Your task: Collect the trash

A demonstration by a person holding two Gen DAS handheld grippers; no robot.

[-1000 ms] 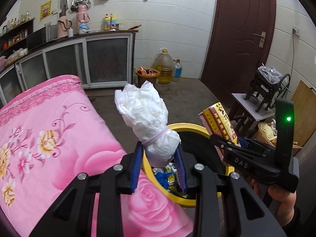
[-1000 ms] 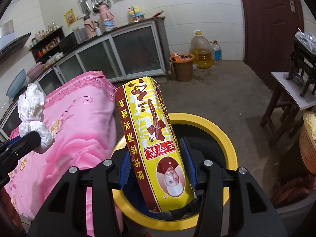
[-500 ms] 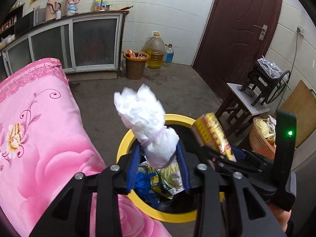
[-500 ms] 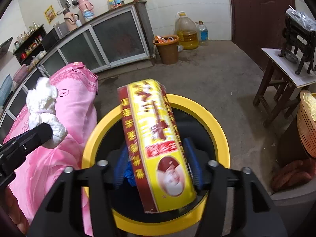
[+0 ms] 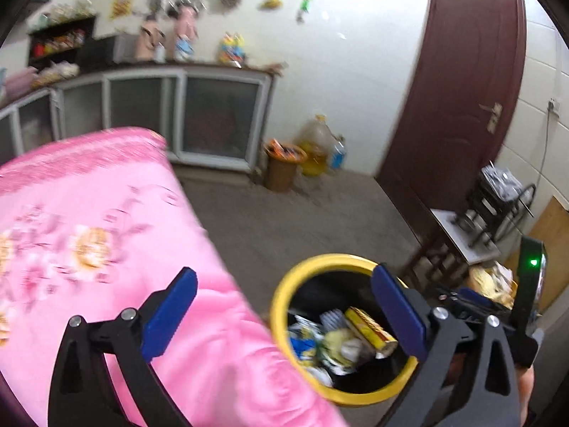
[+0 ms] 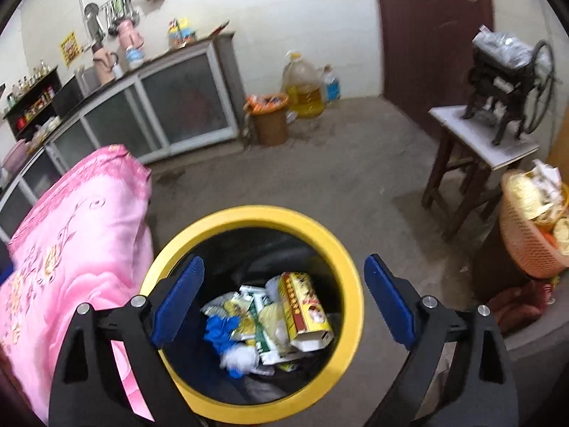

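Lying in the yellow-rimmed bin [image 6: 350, 277]: collected trash.
Yellow-and-red carton [image 6: 306, 311] rests tilted on wrappers, white wad [image 6: 236, 357] beside it; left gripper [image 5: 284, 315] and right gripper [image 6: 284, 299] jaws opening, nothing between them.

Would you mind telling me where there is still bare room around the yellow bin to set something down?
The pink quilt left of the yellow bin is bare on top. The concrete floor lies open between the bin, the brown bucket and the stool. The bin's bottom is crowded with the yellow carton and wrappers. The corner with the orange basket is cluttered.
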